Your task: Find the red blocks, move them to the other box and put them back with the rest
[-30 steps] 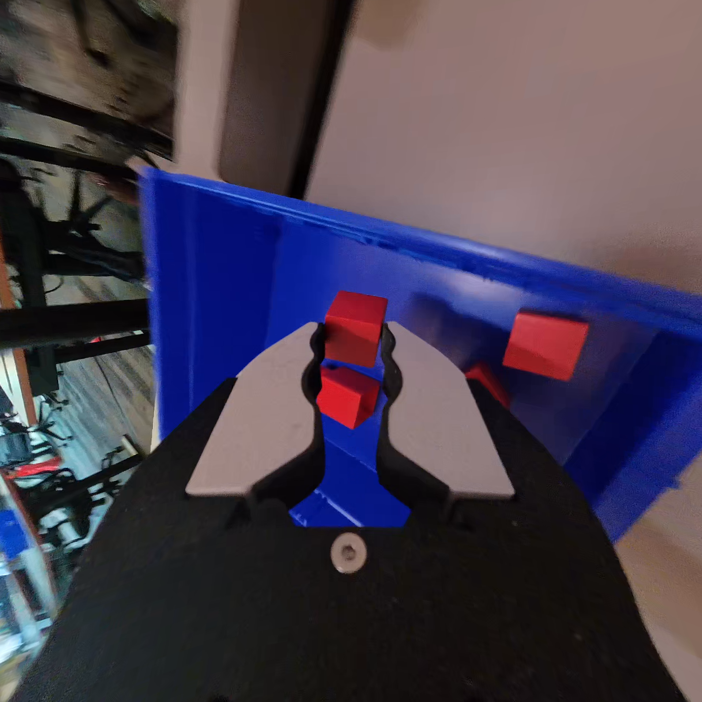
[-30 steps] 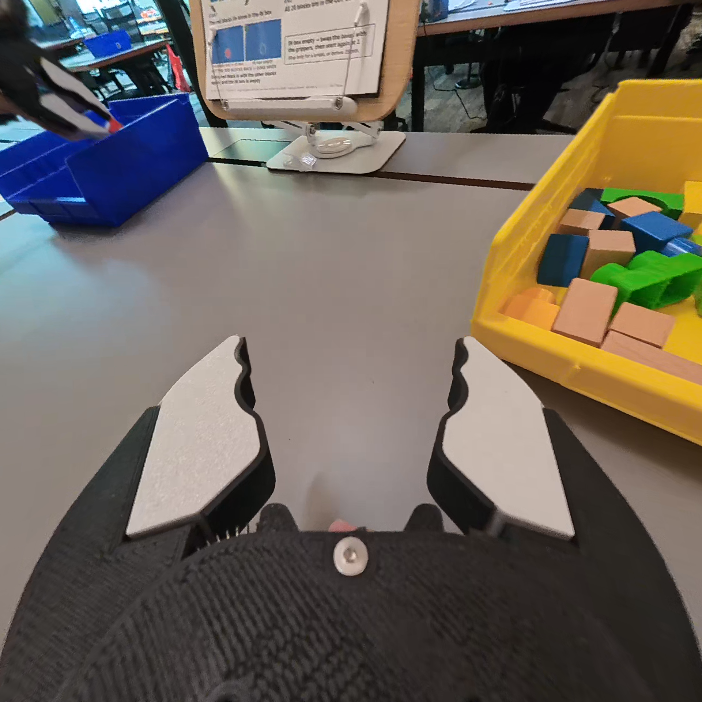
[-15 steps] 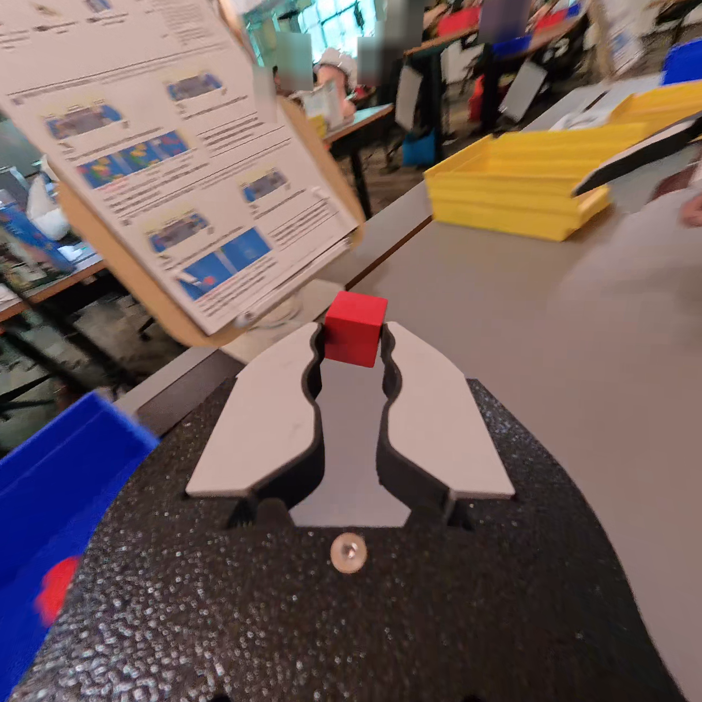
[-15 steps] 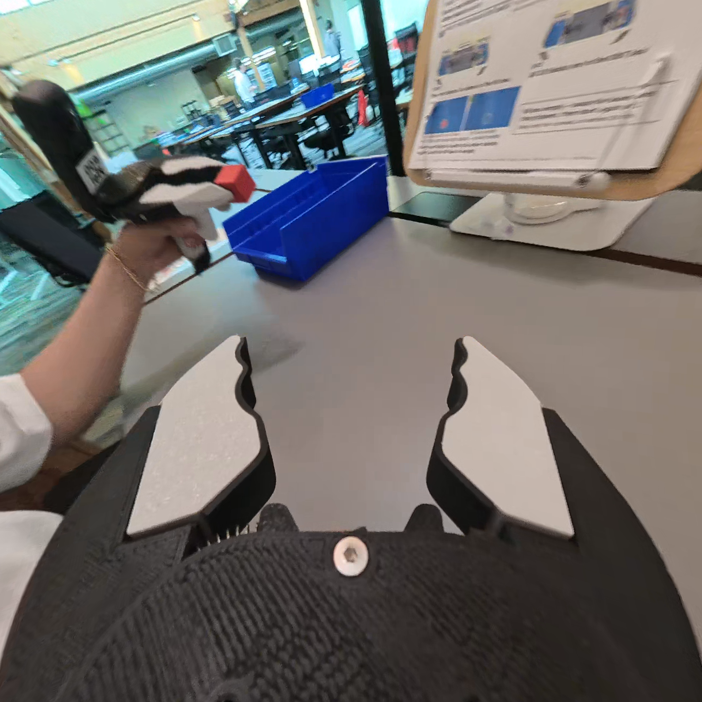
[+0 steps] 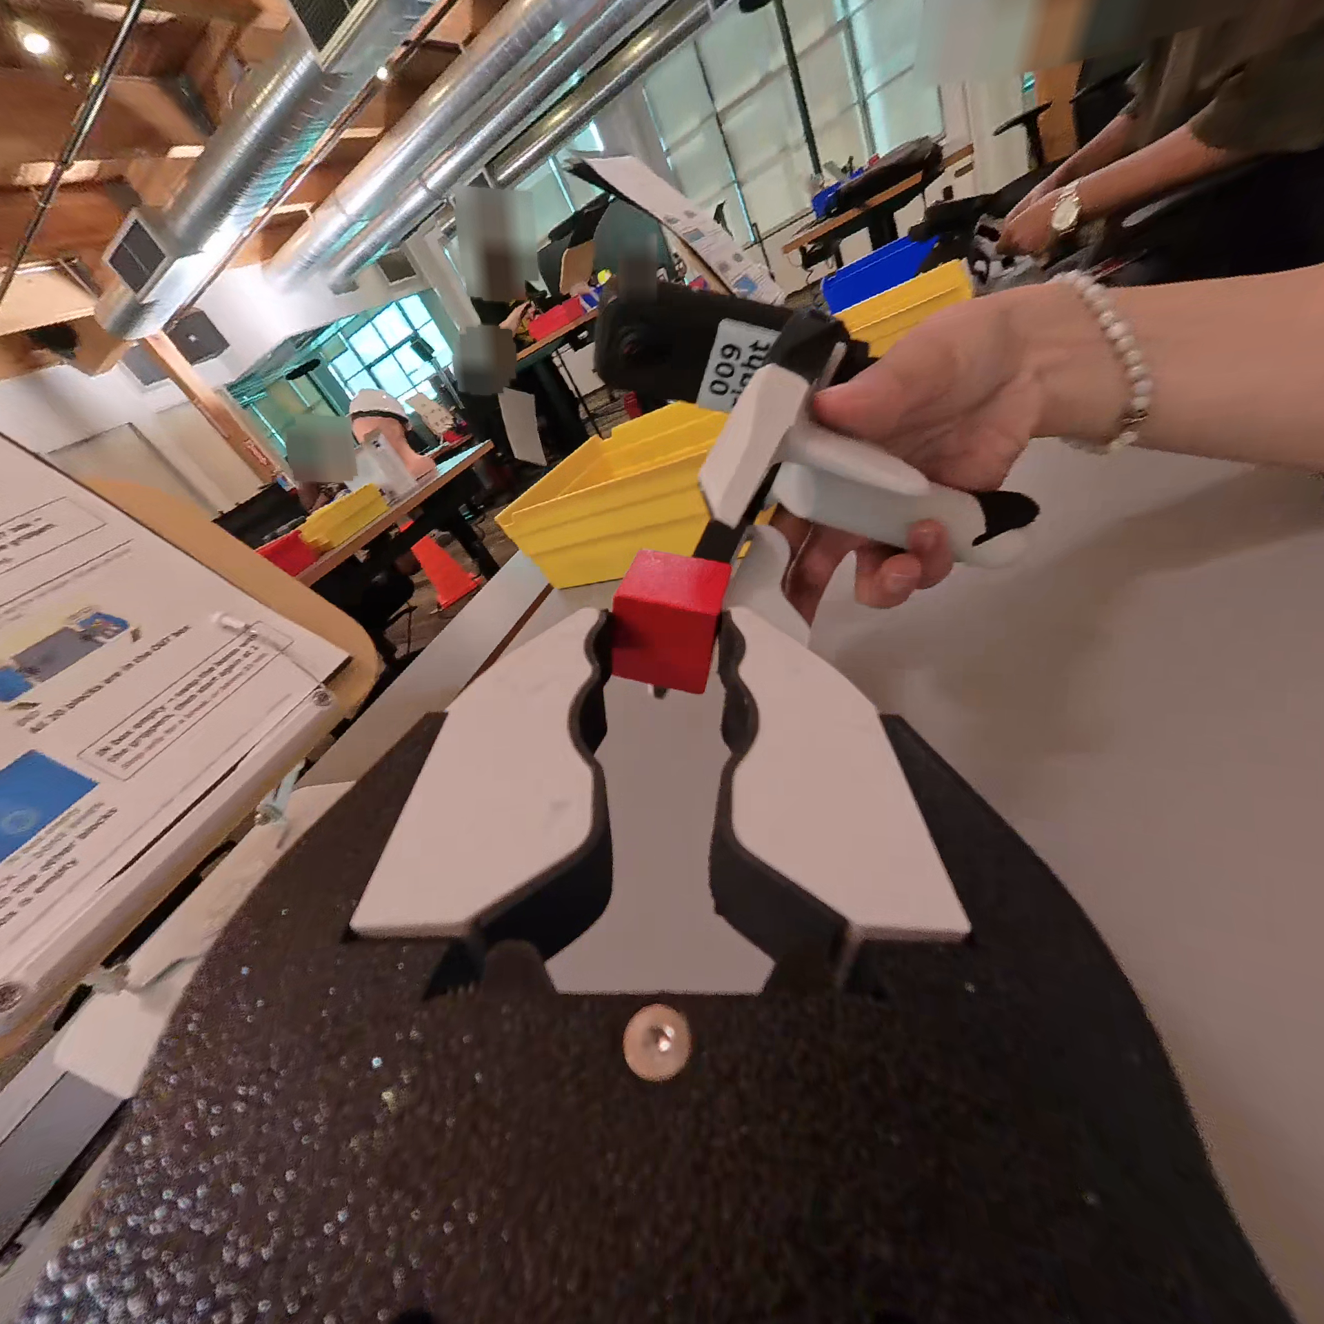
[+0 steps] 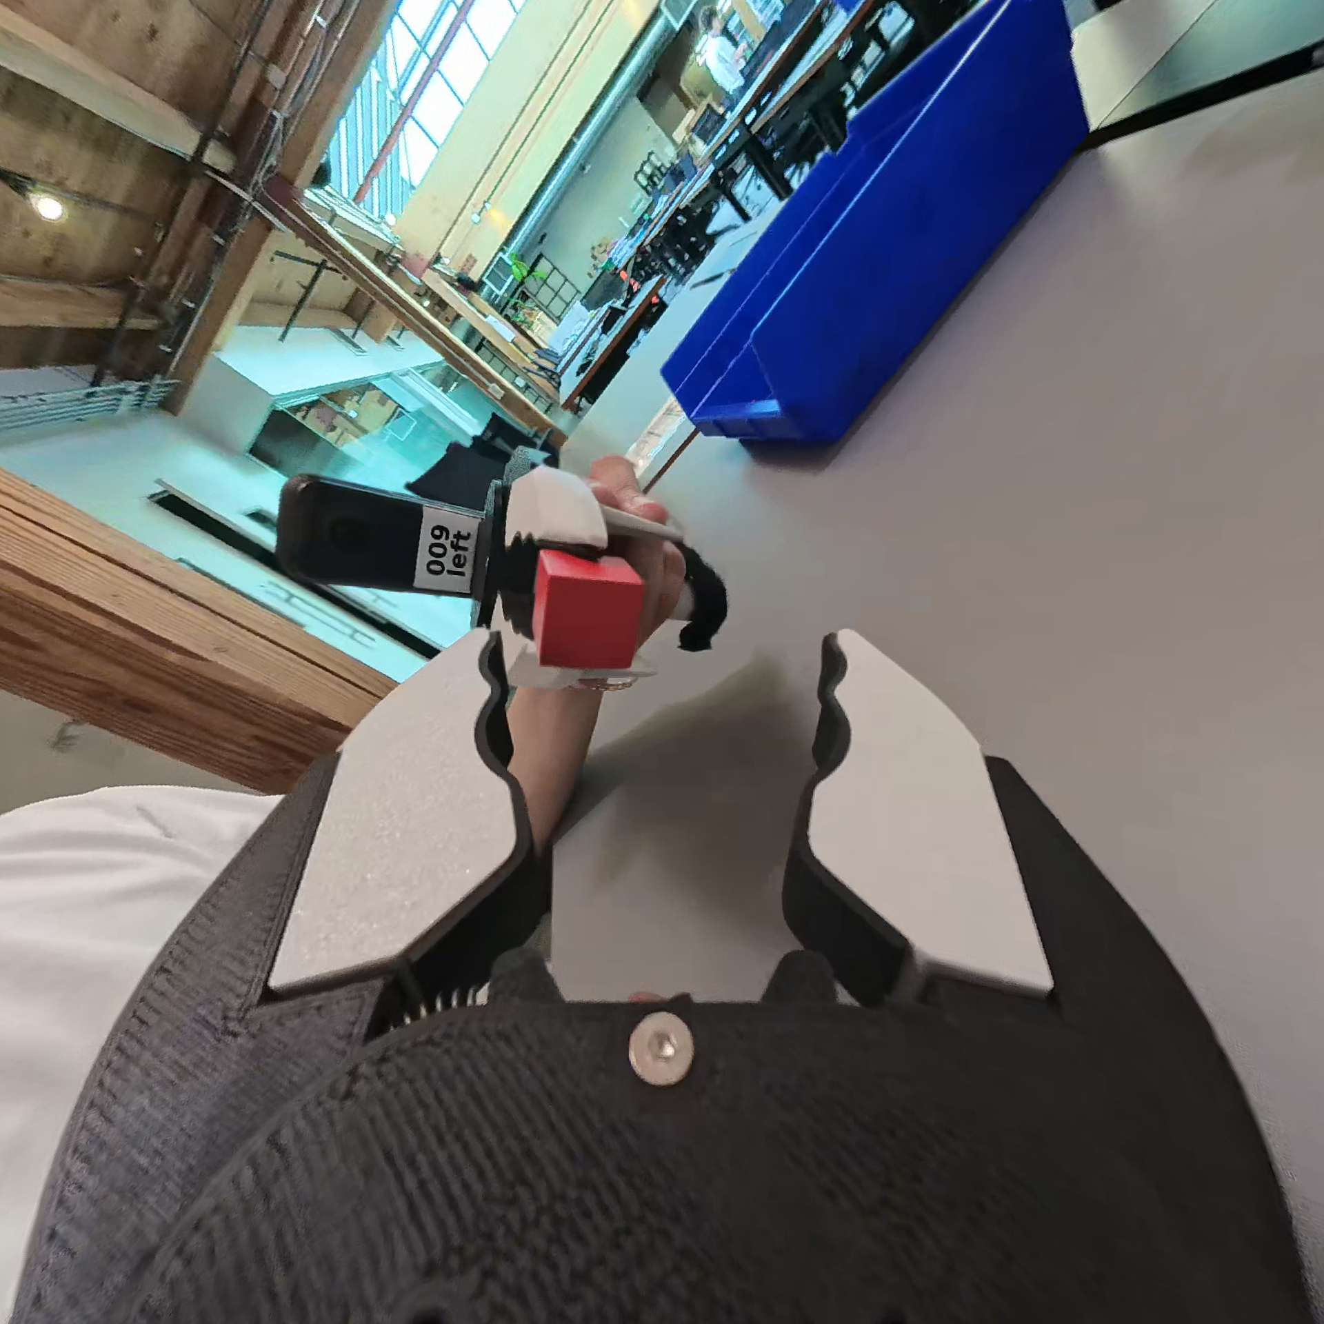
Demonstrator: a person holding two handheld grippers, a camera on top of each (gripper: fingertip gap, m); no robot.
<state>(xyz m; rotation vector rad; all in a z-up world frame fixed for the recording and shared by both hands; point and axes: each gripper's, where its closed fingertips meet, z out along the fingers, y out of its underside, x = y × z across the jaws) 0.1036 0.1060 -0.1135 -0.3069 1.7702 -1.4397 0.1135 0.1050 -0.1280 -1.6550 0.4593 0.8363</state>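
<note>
My left gripper (image 5: 665,630) is shut on a red cube (image 5: 668,630), with both pads pressed on its sides, held in the air above the grey table (image 5: 1075,716). The right wrist view shows the same left gripper (image 6: 573,595) with the red cube (image 6: 587,612) between its fingers, facing me. My right gripper (image 6: 659,673) is open and empty, close in front of the cube; it also shows in the left wrist view (image 5: 745,466), held by a hand just beyond the cube. The blue box (image 6: 895,272) stands farther back on the table. The yellow box (image 5: 616,501) lies behind the cube.
A clipboard stand with printed sheets (image 5: 143,680) stands at the left. A person's arm with a bracelet (image 5: 1146,372) reaches in from the right. Other tables with yellow, red and blue bins stand in the room behind. A white sleeve (image 6: 107,895) is at lower left.
My left gripper has lifted the red cube out of the blue box and swung toward the right gripper. The right gripper has turned to face it and narrowed its jaws slightly.
</note>
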